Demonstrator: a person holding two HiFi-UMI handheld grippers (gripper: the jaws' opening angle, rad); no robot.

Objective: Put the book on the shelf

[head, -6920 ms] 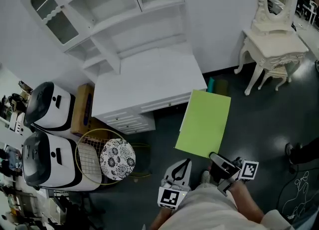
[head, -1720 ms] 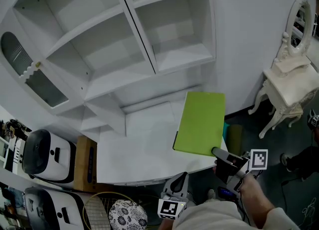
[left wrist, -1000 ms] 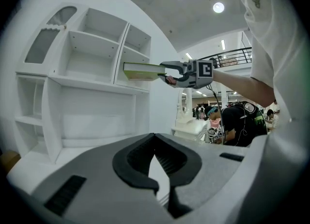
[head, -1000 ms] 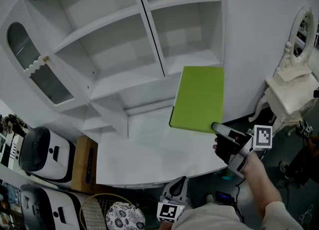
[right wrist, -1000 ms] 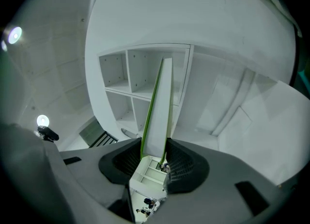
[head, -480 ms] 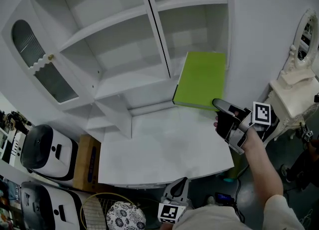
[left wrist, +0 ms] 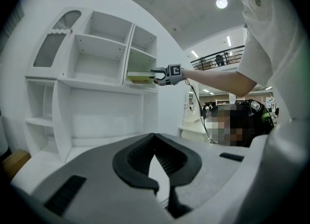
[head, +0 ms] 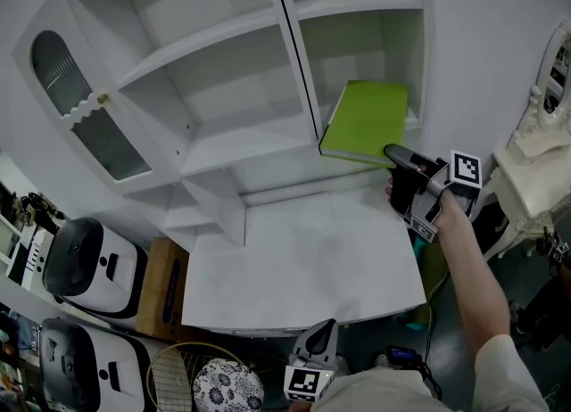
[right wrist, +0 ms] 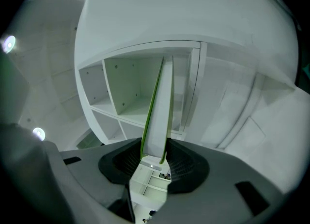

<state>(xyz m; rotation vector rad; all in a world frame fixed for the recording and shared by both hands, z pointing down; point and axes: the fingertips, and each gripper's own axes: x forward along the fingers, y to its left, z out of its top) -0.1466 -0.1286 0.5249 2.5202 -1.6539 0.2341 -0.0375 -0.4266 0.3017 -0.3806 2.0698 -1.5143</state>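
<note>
A thin lime-green book point(head: 366, 119) is held flat, and my right gripper point(head: 399, 159) is shut on its near edge. The book's far part reaches into the lower right compartment point(head: 357, 53) of the white shelf unit, just above that shelf board. In the right gripper view the book point(right wrist: 160, 102) runs edge-on from the jaws point(right wrist: 154, 146) toward the same compartment point(right wrist: 131, 97). My left gripper point(head: 326, 325) hangs low by my body, shut and holding nothing. The left gripper view shows its closed tips point(left wrist: 155, 135), the book point(left wrist: 138, 77) and the right gripper point(left wrist: 162, 76) far off.
A white desk top point(head: 303, 259) lies under the shelves. An arched glass cupboard door point(head: 80, 107) stands open at the left. Two white appliances point(head: 85, 267), a wooden box point(head: 165, 287) and a racket point(head: 183, 379) sit left of the desk. A white dressing table point(head: 535, 169) is at the right.
My right gripper has carried the book up and forward, from over the desk's right part to the mouth of the right compartment. The left gripper has stayed low.
</note>
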